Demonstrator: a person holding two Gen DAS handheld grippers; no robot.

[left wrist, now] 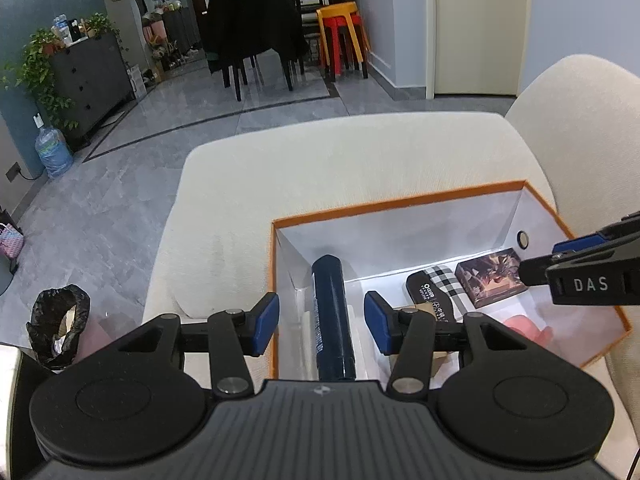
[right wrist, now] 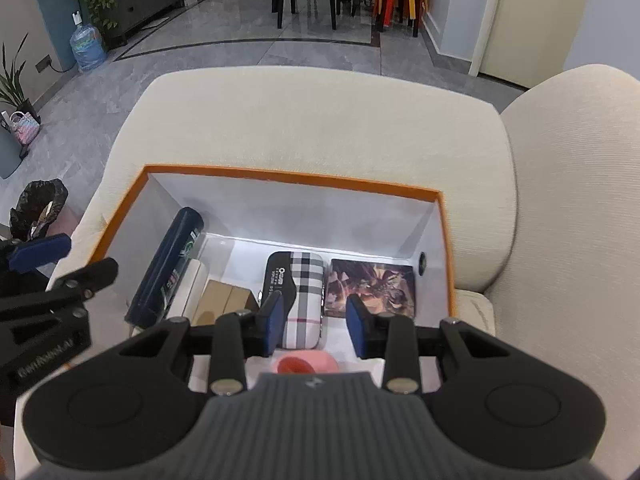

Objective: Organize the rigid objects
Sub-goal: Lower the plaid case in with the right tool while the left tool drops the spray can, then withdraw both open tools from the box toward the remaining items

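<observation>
On cream sofa [right wrist: 320,120]: orange-rimmed box [right wrist: 296,178] holds items. Dark cylinder [left wrist: 333,320] along left wall, plaid case [right wrist: 302,300] and printed box [right wrist: 370,288] side by side, pink piece [right wrist: 306,362] nearest. Left claw [left wrist: 322,322] and right claw [right wrist: 316,326] both part-open, empty, above contents. Advice: lift straight, clear rim, avoid nudging cylinder.

Home living room: cream sofa [left wrist: 340,152], dining chairs [left wrist: 248,36], houseplants [left wrist: 40,64].

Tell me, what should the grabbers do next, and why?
Probably lift both away. The left gripper and right gripper are open and empty above the orange-rimmed box, where the dark blue tube and plaid case already lie.
</observation>
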